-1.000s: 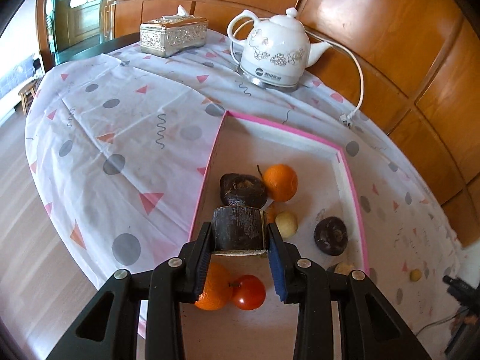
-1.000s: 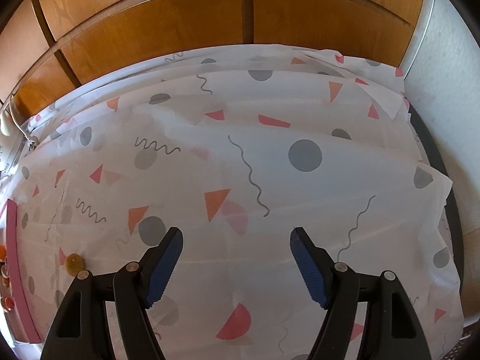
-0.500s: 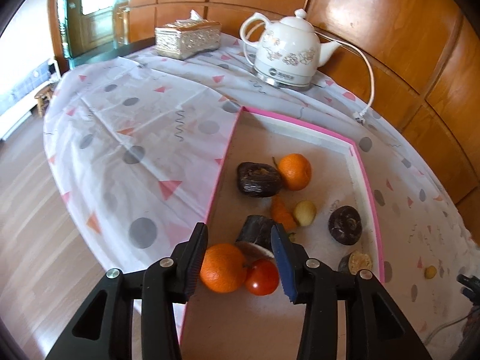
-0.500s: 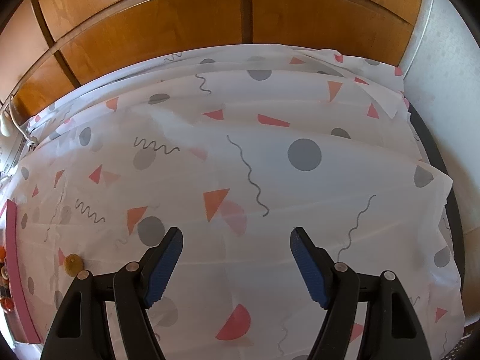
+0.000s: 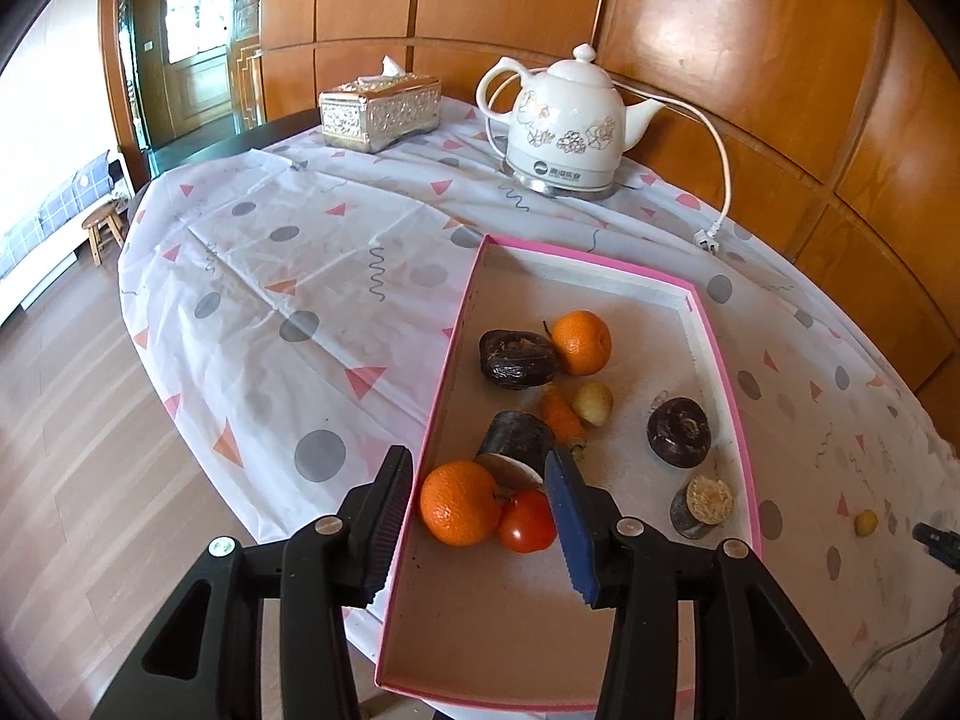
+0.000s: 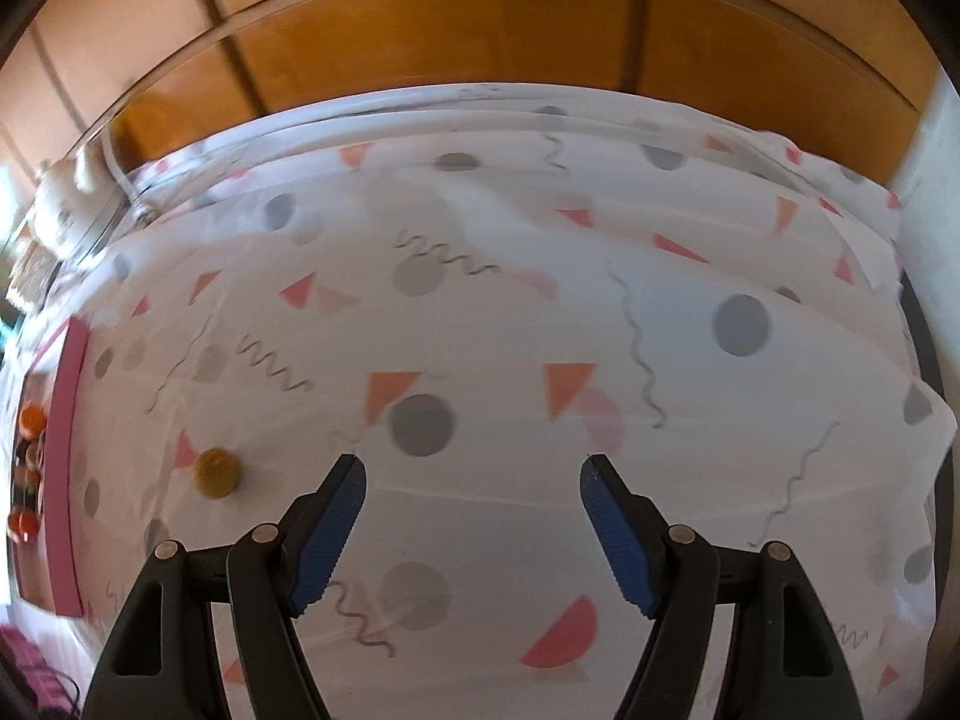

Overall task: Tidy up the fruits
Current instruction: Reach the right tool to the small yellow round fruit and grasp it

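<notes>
A pink-rimmed box [image 5: 717,354] on the table holds several fruits: two oranges [image 5: 459,511] [image 5: 581,342], a red tomato [image 5: 527,521], dark cut pieces [image 5: 517,441] [image 5: 517,357] [image 5: 678,432], a small carrot [image 5: 563,415] and a pale round fruit [image 5: 593,403]. My left gripper [image 5: 483,504] is open and empty, raised above the box's near end. My right gripper [image 6: 471,510] is open and empty over the tablecloth. A small yellow fruit [image 6: 216,471] lies loose on the cloth left of it, also showing in the left wrist view [image 5: 866,522]. The box edge [image 6: 66,456] is at the far left.
A white electric kettle [image 5: 564,132] with its cord [image 5: 723,180] and a silver tissue box [image 5: 379,113] stand at the table's far side. Wooden wall panels curve behind the table. The table edge and wooden floor lie to the left in the left wrist view.
My left gripper let go of the dark cut piece, which now lies in the box by the orange, then opened and pulled back upward. My right gripper has moved left, toward the yellow fruit.
</notes>
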### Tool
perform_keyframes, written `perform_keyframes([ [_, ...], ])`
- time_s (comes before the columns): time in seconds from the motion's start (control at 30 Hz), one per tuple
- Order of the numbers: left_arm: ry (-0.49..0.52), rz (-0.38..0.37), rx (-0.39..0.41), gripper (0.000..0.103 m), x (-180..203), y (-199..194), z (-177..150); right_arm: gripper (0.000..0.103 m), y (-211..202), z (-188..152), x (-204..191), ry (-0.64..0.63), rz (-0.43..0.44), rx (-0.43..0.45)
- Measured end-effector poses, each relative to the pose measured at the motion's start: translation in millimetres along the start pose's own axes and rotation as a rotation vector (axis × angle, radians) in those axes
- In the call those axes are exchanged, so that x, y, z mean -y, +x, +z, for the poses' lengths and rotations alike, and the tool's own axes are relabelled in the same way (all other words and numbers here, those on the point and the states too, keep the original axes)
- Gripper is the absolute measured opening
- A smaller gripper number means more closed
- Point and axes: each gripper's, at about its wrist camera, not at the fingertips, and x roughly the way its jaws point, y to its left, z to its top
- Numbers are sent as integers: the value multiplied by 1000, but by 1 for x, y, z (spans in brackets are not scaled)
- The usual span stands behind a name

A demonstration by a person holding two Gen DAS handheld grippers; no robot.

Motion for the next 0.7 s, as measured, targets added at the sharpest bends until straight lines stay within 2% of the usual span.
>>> perform_keyframes([
  [0.43, -10, -1, 5, 55, -4, -5, -5, 71, 8, -14, -55, -200, 120, -38],
  [0.7, -32, -5, 0, 55, -11, -3, -6, 70, 10, -20, -76, -258, 143, -63],
])
